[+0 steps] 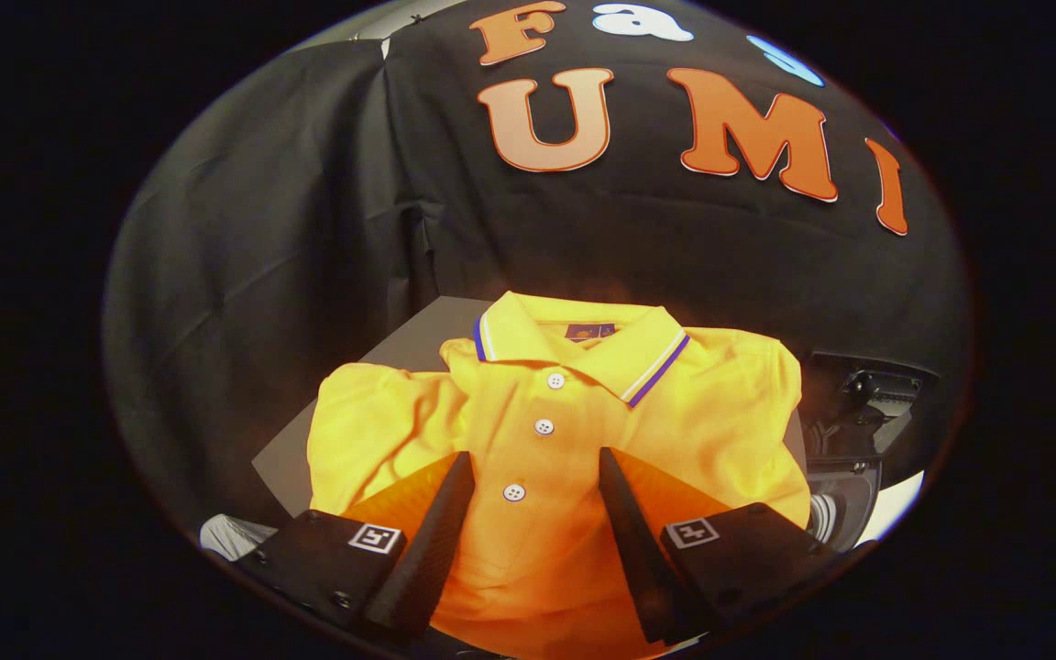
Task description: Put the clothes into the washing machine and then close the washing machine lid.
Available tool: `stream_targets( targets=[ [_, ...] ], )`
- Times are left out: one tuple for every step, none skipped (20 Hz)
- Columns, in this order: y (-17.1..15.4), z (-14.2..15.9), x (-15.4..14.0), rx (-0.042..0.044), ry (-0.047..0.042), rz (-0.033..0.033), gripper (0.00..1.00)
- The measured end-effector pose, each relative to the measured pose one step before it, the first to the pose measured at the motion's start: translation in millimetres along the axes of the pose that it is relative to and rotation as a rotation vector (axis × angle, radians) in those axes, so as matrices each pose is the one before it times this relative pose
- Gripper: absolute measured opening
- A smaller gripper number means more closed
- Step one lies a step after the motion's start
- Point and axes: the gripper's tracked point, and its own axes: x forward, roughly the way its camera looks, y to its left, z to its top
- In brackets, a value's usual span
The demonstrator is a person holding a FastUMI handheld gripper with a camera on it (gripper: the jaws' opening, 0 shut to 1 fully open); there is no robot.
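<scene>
A folded yellow polo shirt (574,394) lies on a grey board (400,353). Its collar has blue and white trim and faces away from me, and three white buttons run down the placket. My gripper (535,458) is open and hovers low over the shirt's front. Its two fingers stand wide apart on either side of the placket, and the lowest button lies between them. I cannot tell whether the fingertips (462,463) touch the cloth. To the right of the shirt, lower down, is a dark machine-like body (858,431) with an opening, partly hidden by the shirt.
The booth's black cloth wall (308,229) hangs close behind and to the left of the board. A pale crumpled item (225,536) lies by the left finger's base. A white patch (895,504) shows beyond the dark body at the right.
</scene>
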Motion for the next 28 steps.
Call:
stream_targets(
  targets=[
    [2.83, 1.64, -2.41, -0.00756, -0.00769, 0.01297, 0.8],
    [1.85, -0.3, 0.39, -0.01004, -0.00049, 0.01925, 0.7],
    [2.13, -0.24, -0.54, -0.00757, -0.00455, 0.01578, 0.62],
    [0.17, -1.02, -0.23, -0.00061, -0.00055, 0.00611, 0.54],
    [-0.03, 0.99, -1.26, -0.00217, -0.00216, 0.00442, 0.48],
    [0.7, -0.76, -0.02, -0.00659, 0.00148, 0.01138, 0.42],
    [1.63, -1.4, 1.55, 0.01257, 0.00093, 0.0119, 0.36],
    [0.11, 1.63, -0.36, 0.0073, -0.01776, 0.00394, 0.3],
    [-0.59, -2.56, -1.24, -0.01215, 0.00788, 0.00552, 0.3],
    [-1.18, -0.13, -1.5, -0.00686, 0.00452, 0.00113, 0.3],
    [-1.56, 0.59, 0.78, -0.00605, 0.00396, 0.00446, 0.31],
    [-4.46, 0.06, 1.36, 0.01605, -0.01158, -0.00481, 0.24],
    [-0.78, 2.39, 0.27, 0.00095, -0.0078, 0.0056, 0.18],
    [-2.5, 1.83, -0.52, 0.00084, -0.00179, 0.00353, 0.18],
    [0.07, -0.82, -0.42, -0.00027, 0.0072, 0.00331, 0.18],
    [-0.06, 0.11, 1.58, 0.00274, 0.00642, 0.00328, 0.18],
    [-0.9, -0.36, 0.77, -0.00177, 0.00414, 0.00696, 0.14],
    [-0.52, 1.66, -0.4, 0.02166, -0.0124, -0.001, 0.11],
    [0.78, 0.6, -1.09, 0.00623, -0.00026, 0.00415, 0.11],
    [-1.21, 2.77, 0.28, 0.00083, 0.00209, 0.00304, 0.1],
    [0.44, 3.61, -2.13, -0.00573, 0.00106, 0.00511, 0.11],
    [0.23, 0.04, 0.2, -0.0047, 0.00345, 0.00383, 0.1],
    [1.37, 0.17, -2.29, -0.0122, 0.00167, 0.01058, 0.08],
    [-0.71, 1.59, -0.51, -0.00831, 0.00317, 0.01163, 0.08],
    [-0.49, 3.12, -1.01, -0.00155, 0.00107, 0.0148, 0.08],
    [-2.41, 3.11, -2.13, -0.00082, 0.00218, 0.0148, 0.08],
    [-5.76, 4.36, -3.87, -0.00235, -0.00006, 0.01208, 0.08],
    [-6.39, 4.81, -4.44, -0.00129, -0.00643, 0.01013, 0.08]
  ],
)
